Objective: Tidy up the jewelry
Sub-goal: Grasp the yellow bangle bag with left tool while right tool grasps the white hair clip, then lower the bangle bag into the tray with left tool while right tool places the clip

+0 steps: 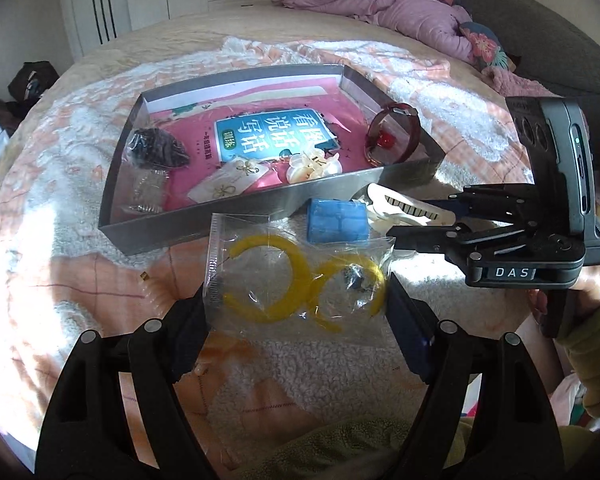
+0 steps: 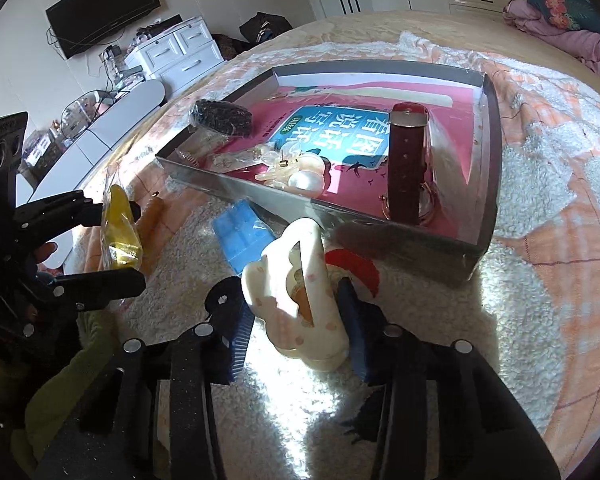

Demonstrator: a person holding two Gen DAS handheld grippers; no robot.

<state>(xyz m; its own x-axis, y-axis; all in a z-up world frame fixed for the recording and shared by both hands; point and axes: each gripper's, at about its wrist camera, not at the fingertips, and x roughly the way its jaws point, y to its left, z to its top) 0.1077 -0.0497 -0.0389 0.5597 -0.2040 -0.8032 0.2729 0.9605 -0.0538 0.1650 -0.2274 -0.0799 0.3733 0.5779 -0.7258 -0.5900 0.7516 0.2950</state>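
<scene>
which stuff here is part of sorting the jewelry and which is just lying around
Part of the job:
- clear bag of yellow hoops, held in left gripper
- cream hair claw, between right gripper fingers
- grey tray
- red bracelet
- pearl flower clip
- blue block

Just lying about:
- pink quilt
- wall TV
- white drawers

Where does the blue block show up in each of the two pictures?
Left wrist view: the blue block sits right of centre, on the blanket just outside the tray's near wall.
Right wrist view: it lies left of centre, below the tray's near corner.
Shared landmark: the grey tray.
</scene>
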